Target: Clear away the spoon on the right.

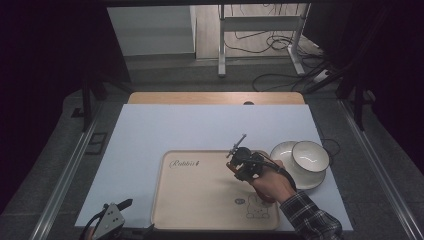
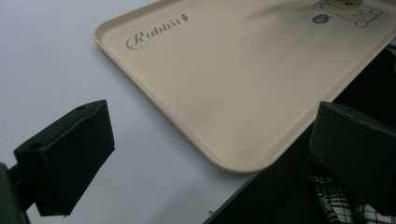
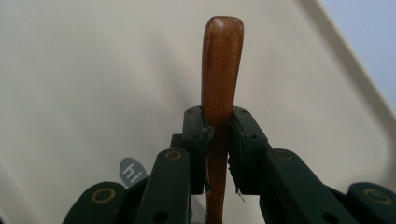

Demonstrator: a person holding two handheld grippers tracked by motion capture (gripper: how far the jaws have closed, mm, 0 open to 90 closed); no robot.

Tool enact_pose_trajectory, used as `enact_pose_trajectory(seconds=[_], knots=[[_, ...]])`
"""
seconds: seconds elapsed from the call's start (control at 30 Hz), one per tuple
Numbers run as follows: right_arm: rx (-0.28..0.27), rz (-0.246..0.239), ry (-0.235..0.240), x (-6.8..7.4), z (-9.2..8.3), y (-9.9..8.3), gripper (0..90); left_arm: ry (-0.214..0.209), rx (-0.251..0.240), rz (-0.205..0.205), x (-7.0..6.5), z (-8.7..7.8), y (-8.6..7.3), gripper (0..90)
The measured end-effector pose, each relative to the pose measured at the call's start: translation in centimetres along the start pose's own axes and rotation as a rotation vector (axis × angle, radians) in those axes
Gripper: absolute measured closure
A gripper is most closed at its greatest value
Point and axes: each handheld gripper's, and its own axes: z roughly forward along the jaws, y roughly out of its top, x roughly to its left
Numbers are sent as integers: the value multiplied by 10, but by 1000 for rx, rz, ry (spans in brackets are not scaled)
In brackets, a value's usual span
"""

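My right gripper [image 1: 241, 171] hangs over the right half of a beige tray [image 1: 161, 200], held by a hand in a plaid sleeve. In the right gripper view, its jaws [image 3: 217, 128] are shut on a brown wooden handle [image 3: 222, 65], which stands out past the fingertips above the tray's floor [image 3: 93, 70]. I cannot see the rest of that utensil. My left gripper [image 1: 134, 218] rests at the table's near left corner. In the left gripper view, it [image 2: 210, 154] is open with nothing between its pads, just off the tray's rim [image 2: 154, 105].
A white bowl [image 1: 310, 155] sits in a second white dish [image 1: 284, 150] right of the tray. The tray bears the word "Rabbit" [image 1: 184, 163] and a small rabbit drawing [image 1: 257, 207]. A white mat [image 1: 200, 125] covers the wooden table [image 1: 215, 97].
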Motion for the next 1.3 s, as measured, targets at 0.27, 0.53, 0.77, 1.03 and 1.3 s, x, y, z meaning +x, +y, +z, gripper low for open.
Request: enact_pose_trajectory(seconds=[0.27, 0.53, 0.77, 1.03, 1.3], knots=[[-6, 16, 19, -3, 19, -7, 763, -1, 1, 0, 0, 0, 0, 0], [-83, 35, 25, -2, 7, -14, 637, 0, 4, 2, 0, 1, 0, 0], [-176, 32, 41, 3, 5, -27, 679, -1, 5, 4, -1, 1, 0, 0], [-290, 41, 76, 6, 6, -39, 834, 0, 5, 3, -1, 1, 0, 0], [-355, 69, 86, 9, 16, -50, 898, -2, 4, 4, -1, 0, 0, 0]])
